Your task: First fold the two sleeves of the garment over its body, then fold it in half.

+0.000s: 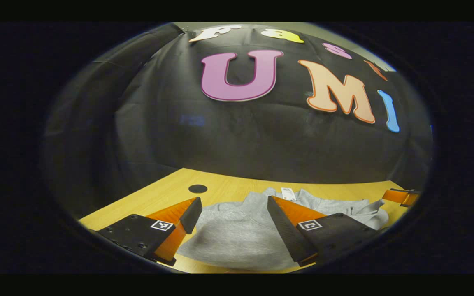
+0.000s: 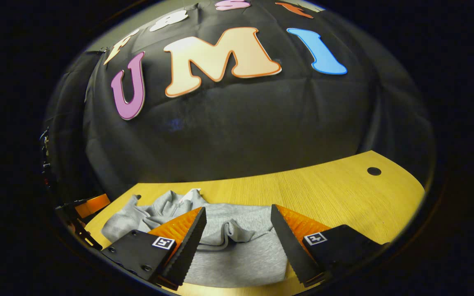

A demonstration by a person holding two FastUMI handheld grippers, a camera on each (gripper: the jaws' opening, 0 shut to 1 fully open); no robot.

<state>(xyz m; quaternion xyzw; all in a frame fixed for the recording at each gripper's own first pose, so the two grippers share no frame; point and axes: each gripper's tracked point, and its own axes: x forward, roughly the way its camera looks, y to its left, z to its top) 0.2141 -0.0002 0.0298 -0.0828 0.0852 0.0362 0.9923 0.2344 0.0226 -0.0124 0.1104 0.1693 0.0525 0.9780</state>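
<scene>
Your left gripper [image 1: 233, 203] has its two fingers spread wide, and nothing is pinched between them. It hangs above the near part of the grey garment [image 1: 237, 238], which lies on the wooden desk [image 1: 220, 183]. Between the fingers you see a smooth, rounded part of the cloth, and behind it a small white tag [image 1: 287, 193] at the far edge of the garment. To the right of your right-hand finger the cloth is bunched into folds [image 1: 368, 211]. Further right, at the edge of the left gripper view, the other gripper [image 1: 401, 196] shows over the desk; from here you cannot tell how its fingers stand. On the desk to the left, a dark round hole [image 1: 198, 188] sits apart from the garment.

Your right gripper [image 2: 239, 213] is also spread wide and holds nothing. In the right gripper view the garment [image 2: 241, 255] lies under and between its fingers, with a crumpled fold [image 2: 228, 230] in the gap. To the left the cloth rises in wrinkles, perhaps a sleeve or the hood, I am not sure. The bare desk [image 2: 344, 193] stretches to the right, with a dark round hole [image 2: 374, 171] near its far corner. The black cloth wall [image 2: 241, 131] stands behind the desk.
</scene>
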